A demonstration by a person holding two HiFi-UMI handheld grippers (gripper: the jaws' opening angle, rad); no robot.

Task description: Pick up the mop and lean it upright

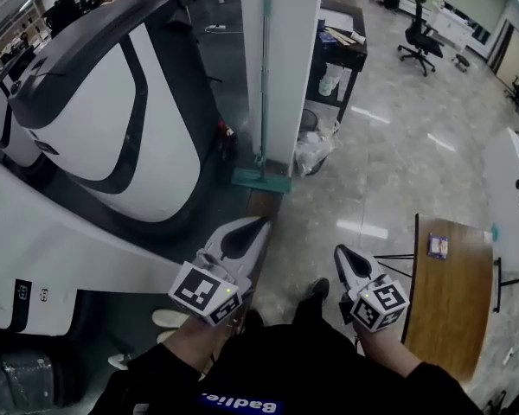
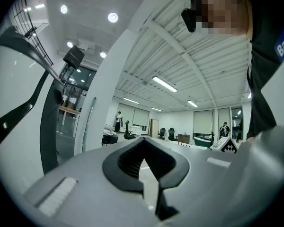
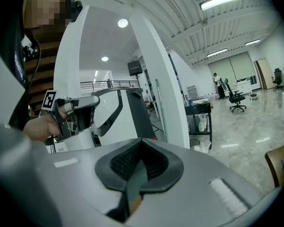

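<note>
The mop (image 1: 264, 85) stands upright with its teal handle leaning on a white pillar (image 1: 285, 50), and its green head (image 1: 261, 180) rests on the floor at the pillar's foot. My left gripper (image 1: 258, 225) is low, a little short of the mop head, shut and empty. My right gripper (image 1: 339, 252) hangs beside it to the right, also shut with nothing in it. In the left gripper view the left gripper (image 2: 143, 143) points toward the pillar, and the mop handle (image 2: 88, 124) shows as a thin pole beside it. In the right gripper view the right gripper (image 3: 141, 143) is empty.
A big white-and-black rounded machine (image 1: 112, 119) fills the left. Behind the pillar stand a black cart (image 1: 337, 50) and a bin with a plastic bag (image 1: 314, 150). A wooden table (image 1: 450, 292) is at the right, with an office chair (image 1: 419, 37) farther back.
</note>
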